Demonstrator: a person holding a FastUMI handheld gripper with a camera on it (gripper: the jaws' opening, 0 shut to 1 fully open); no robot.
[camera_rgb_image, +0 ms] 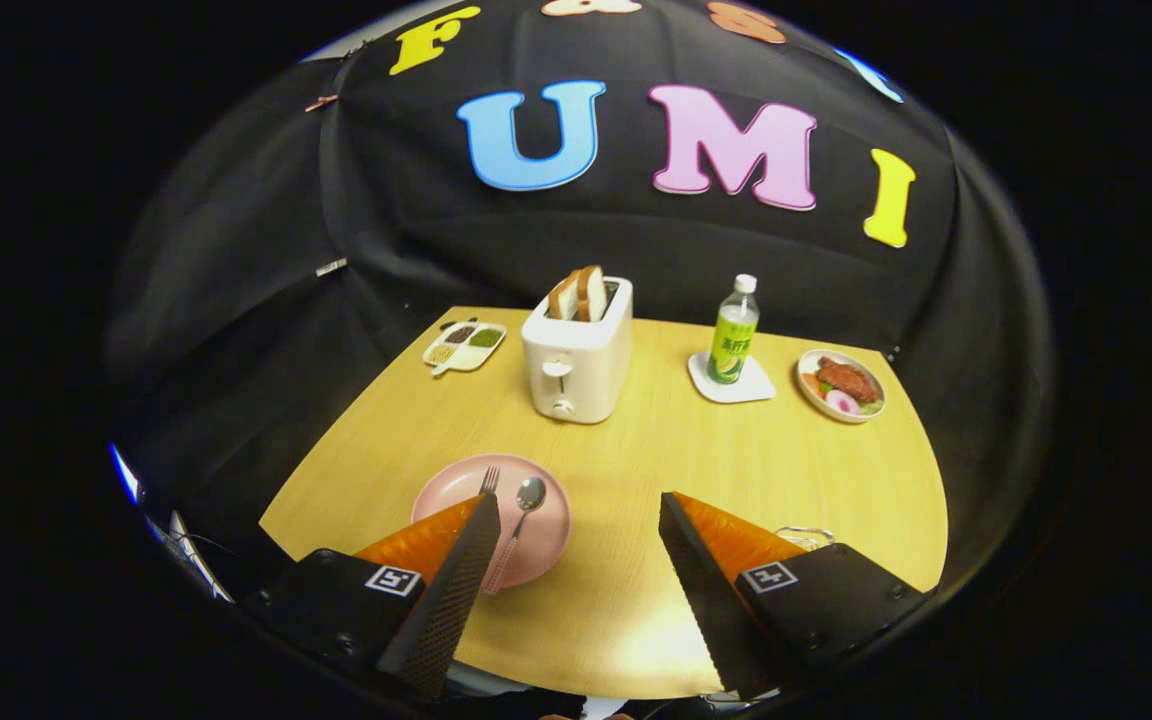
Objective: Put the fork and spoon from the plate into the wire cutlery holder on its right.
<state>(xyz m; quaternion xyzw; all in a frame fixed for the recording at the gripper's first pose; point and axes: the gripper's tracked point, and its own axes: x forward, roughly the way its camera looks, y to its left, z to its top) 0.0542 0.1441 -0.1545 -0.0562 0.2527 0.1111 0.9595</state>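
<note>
A pink plate lies on the wooden table near the front. On it rest a fork, mostly hidden behind my left finger, and a spoon whose pink handle points toward me. My gripper hovers above the table, open wide, with nothing between its fingers. The left finger overlaps the plate; the spoon lies just inside that finger. The wire cutlery holder peeks out as a thin metal rim behind the right finger, to the right of the plate.
Beyond the plate stands a white toaster with bread slices in it. A small divided condiment dish sits at the back left. At the back right stand a green bottle on a white coaster and a plate of food.
</note>
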